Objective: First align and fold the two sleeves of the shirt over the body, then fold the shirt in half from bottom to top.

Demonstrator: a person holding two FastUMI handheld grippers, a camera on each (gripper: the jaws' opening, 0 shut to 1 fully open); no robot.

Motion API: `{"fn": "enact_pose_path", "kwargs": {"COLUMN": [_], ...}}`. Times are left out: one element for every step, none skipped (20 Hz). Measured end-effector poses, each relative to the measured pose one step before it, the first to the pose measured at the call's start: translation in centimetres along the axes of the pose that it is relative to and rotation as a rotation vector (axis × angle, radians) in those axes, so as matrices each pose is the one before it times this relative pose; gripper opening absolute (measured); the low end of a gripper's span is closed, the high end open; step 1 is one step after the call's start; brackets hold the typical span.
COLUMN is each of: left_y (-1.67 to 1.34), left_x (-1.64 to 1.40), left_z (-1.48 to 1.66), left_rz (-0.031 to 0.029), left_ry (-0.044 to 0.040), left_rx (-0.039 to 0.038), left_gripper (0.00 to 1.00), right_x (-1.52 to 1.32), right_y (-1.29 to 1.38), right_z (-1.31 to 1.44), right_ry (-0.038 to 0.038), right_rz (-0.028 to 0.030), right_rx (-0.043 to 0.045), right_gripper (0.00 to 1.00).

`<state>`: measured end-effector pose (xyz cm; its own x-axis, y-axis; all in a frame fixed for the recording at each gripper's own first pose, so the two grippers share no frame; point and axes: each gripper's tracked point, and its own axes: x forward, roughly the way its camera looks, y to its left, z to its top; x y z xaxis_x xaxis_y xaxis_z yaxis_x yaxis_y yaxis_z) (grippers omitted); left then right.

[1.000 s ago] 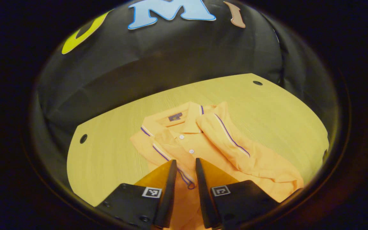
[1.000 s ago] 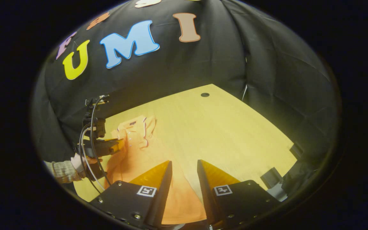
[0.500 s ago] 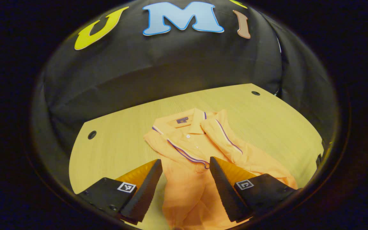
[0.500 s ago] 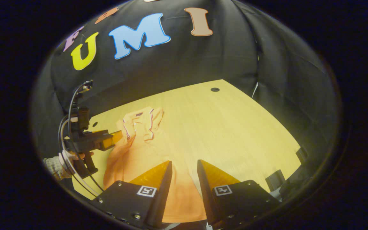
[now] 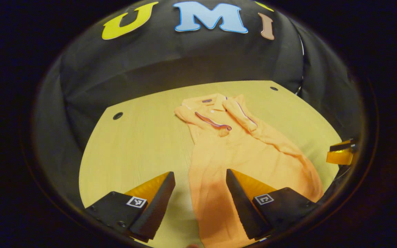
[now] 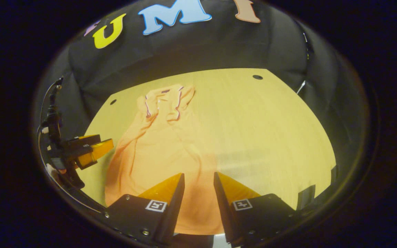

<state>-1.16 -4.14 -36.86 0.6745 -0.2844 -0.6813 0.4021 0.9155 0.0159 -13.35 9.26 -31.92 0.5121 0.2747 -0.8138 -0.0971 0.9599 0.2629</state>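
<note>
Left gripper (image 5: 200,179), left gripper view: the two fingers stand wide apart, with nothing between them; they hover above the lower part of the orange short-sleeved polo shirt (image 5: 240,148), and no contact with the cloth can be made out. The same gripper shows at the left margin of the right gripper view (image 6: 97,150), off the shirt's side edge, with cables rising from its body.

Right gripper (image 6: 198,181), right gripper view: the fingers stand a narrow gap apart, over the hem region of the shirt (image 6: 160,148); whether the tips press on the cloth cannot be told. Its finger ends appear at the right margin of the left gripper view (image 5: 339,153), beside the shirt's edge.

The shirt lies flat on the pale wooden tabletop (image 5: 133,144), collar toward the far edge and hem toward the near edge. Both sleeves, trimmed with a dark and white stripe, are folded inward over the chest: one sleeve (image 5: 209,120) lies across the front below the collar, the other sleeve (image 5: 243,115) runs down beside the button placket. The body below them is spread out with soft wrinkles and is not folded upward. Two round dark holes (image 5: 118,115) mark the tabletop near its far corners.
</note>
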Motion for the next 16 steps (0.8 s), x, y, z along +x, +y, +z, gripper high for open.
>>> {"fn": "enact_pose_path", "kwargs": {"left_y": [0.074, 0.024, -0.046, -0.11, -0.054, -0.059, -0.008, -0.042, -0.3, -0.311, -0.253, -0.247, -0.254, -0.217, -0.176, -0.073], "left_x": [-0.496, -0.665, -0.539, -0.537, -0.435, -0.36, -0.388, -0.047, -0.048, -0.203, -0.157, -0.242, -0.172, -0.173, -0.124, 0.071], "left_z": [-0.965, -1.151, -0.872, -0.963, -0.854, -0.761, -0.764, -0.873, -0.81, -0.679, -0.932, -0.802, -0.842, -0.765, -0.686, -0.644], "left_rz": [0.00229, -0.00103, -0.00173, -0.00256, -0.00288, -0.00151, 0.00228, 0.00055, -0.00501, -0.00687, -0.00634, -0.00445, -0.00492, -0.00192, -0.00427, 0.00096], "left_ry": [0.01393, 0.01532, 0.01238, 0.01637, 0.01437, 0.0155, 0.01631, 0.01595, 0.01746, 0.0165, 0.02311, 0.02115, 0.01977, 0.0209, 0.02025, 0.02463], "left_rx": [-0.01041, -0.01418, -0.01151, -0.01246, -0.00975, -0.00507, -0.00032, 0.00064, -0.00037, -0.00015, 0.00201, 0.00365, 0.00432, 0.0033, 0.00505, 0.0074], "left_gripper": [0.98, 0.98, 1.0, 1.0, 1.0, 1.0, 1.0, 1.0, 1.0, 1.0, 0.99, 0.99, 0.99, 0.94, 0.94, 0.95], "right_x": [0.235, 0.255, 0.306, 0.255, 0.33, 0.147, 0.124, 0.114, 0.24, -0.035, 0.273, 0.193, 0.147, 0.046, 0.033, -0.042], "right_y": [0.367, 0.174, 0.099, 0.088, 0.132, -0.097, -0.168, -0.109, -0.051, 0.032, 0.086, 0.093, 0.082, 0.009, 0.045, 0.096], "right_z": [-0.508, -0.453, -0.61, -0.635, -0.585, -0.794, -0.9, -0.771, -0.757, -0.647, -0.715, -0.521, -0.629, -0.465, -0.419, -0.482], "right_ry": [0.02084, 0.02379, 0.02415, 0.02536, 0.0236, 0.031, 0.02958, 0.02913, 0.02645, 0.02272, 0.02177, 0.02053, 0.01851, 0.01507, 0.01278, 0.01606], "right_rz": [0.01224, 0.00766, 0.0021, 0.00066, -0.00188, -0.0069, -0.00925, -0.00634, -0.00364, 0.00124, 0.00009, 0.00033, -0.00161, -0.00183, -0.00017, -0.0007], "right_rx": [-0.01325, -0.01259, -0.01246, -0.01287, -0.01276, -0.01433, -0.01412, -0.01259, -0.00813, -0.00476, -0.00375, -0.00395, -0.00394, -0.00395, -0.0029, -0.00272], "right_gripper": [0.6, 0.6, 0.6, 0.6, 0.6, 0.6, 0.6, 0.6, 0.6, 0.6, 0.64, 0.64, 0.64, 0.64, 0.64, 0.64]}}
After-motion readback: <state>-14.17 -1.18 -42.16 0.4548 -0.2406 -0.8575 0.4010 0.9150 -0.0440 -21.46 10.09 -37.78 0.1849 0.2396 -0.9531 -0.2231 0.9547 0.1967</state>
